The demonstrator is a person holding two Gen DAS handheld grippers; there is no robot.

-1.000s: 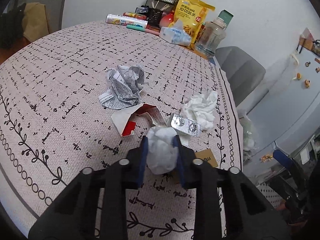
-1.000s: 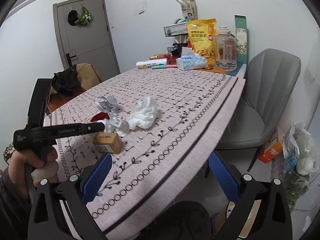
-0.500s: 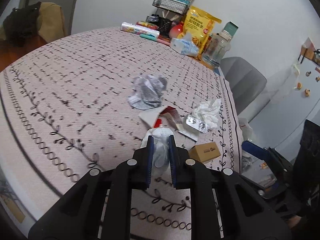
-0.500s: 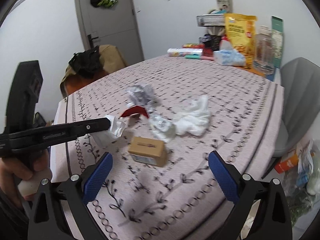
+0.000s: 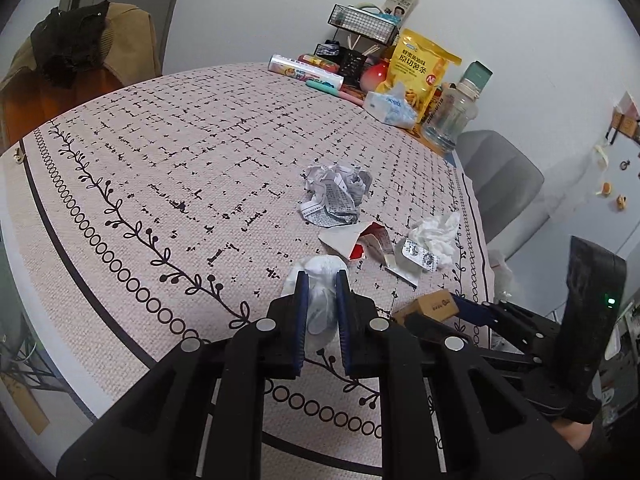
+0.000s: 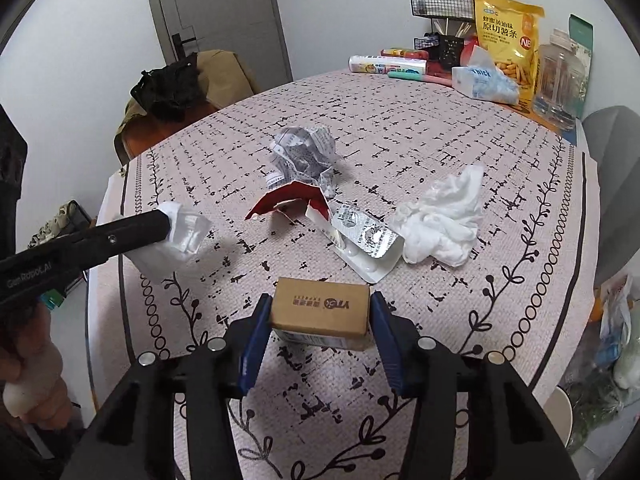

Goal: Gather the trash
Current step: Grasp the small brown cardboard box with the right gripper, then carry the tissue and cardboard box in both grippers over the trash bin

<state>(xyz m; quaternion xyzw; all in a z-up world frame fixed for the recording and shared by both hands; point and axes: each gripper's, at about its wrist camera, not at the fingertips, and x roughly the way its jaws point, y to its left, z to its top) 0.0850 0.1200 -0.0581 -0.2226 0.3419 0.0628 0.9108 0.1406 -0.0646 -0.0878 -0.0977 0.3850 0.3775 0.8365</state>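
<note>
Tissue wad (image 5: 320,300) pinched, L jaws.

White wad (image 5: 320,300) pinched, cardboard box (image 6: 320,312) between pads

A home dining room: a patterned tablecloth (image 6: 440,128) covers the table, a snack bag (image 6: 506,36), tissue pack (image 6: 484,84) and water jug (image 6: 562,76) stand at its far right, a grey door (image 6: 224,16) far left.
</note>
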